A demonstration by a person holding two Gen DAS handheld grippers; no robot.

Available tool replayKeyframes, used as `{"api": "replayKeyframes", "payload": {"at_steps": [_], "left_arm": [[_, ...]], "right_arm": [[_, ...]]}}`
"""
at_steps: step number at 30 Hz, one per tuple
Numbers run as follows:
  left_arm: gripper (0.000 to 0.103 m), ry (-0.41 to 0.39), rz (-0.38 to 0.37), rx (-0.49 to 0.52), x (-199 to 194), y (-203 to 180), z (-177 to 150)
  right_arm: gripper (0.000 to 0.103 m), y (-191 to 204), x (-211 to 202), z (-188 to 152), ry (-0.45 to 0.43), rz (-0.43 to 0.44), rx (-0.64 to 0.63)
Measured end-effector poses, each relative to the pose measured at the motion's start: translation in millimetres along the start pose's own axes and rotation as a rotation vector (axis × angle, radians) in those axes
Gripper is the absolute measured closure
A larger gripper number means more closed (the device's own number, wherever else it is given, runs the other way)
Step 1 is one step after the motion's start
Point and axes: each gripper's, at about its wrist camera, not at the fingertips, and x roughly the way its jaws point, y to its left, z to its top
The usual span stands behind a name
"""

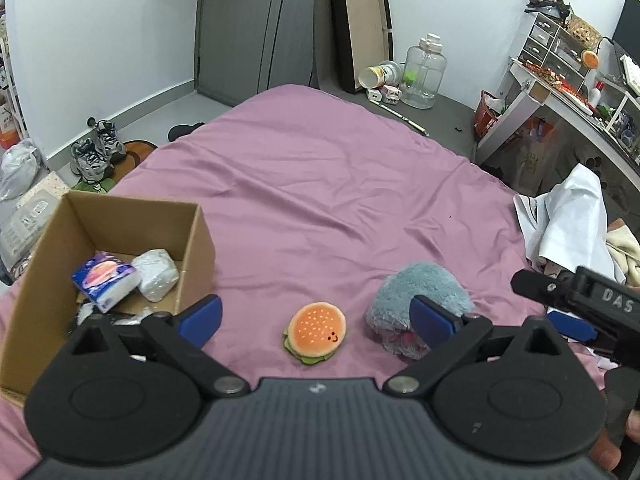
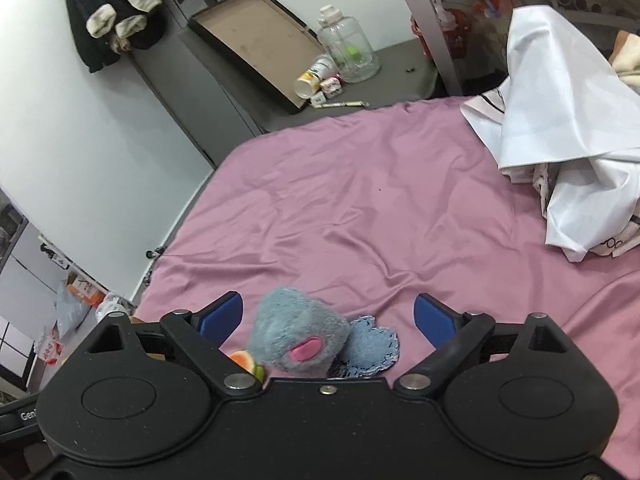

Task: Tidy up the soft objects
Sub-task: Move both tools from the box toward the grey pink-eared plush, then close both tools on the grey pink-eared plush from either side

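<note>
Bed sheet (image 1: 320, 184): plain mauve-pink. Burger plush (image 1: 316, 334): orange bun w/ pale dots, small dark face, green lettuce edge. Fuzzy plush (image 2: 298, 332): grey-blue, pink patch; its flat heart-shaped piece (image 2: 374, 346) is blue. Cardboard box (image 1: 200, 248): brown. Tissue pack (image 1: 106, 280): blue-purple w/ orange print. Hand-held gripper pads (image 1: 202, 318): blue on black.

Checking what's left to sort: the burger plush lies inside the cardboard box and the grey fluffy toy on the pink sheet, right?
Not quite. The burger plush lies on the pink sheet, outside the cardboard box, beside the grey fluffy toy. The left wrist view shows it.
</note>
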Motion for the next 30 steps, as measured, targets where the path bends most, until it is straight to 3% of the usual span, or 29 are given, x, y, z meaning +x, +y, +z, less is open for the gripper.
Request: {"api": "replayKeyframes", "payload": {"at_steps": [3,19,28,30], "left_arm": [[0.008,0.008,0.001,-0.010,11,-1,0],[0.011,0.051,-0.010,-0.017,41,4,-1],[0.011,0.050,-0.015,-0.027,43,5,8],[0.011,0.050,-0.019,-0.033,43,4,8]], "right_arm": [[0.020,-4,10,0,0.007,-0.029,0.000],[0.026,-24,63,5,0.067,-0.123,0.073],[0.034,-18,70,-4,0.180,-0.037,0.097],[0.040,-14,67,-7,0.199,0.000,0.099]]}}
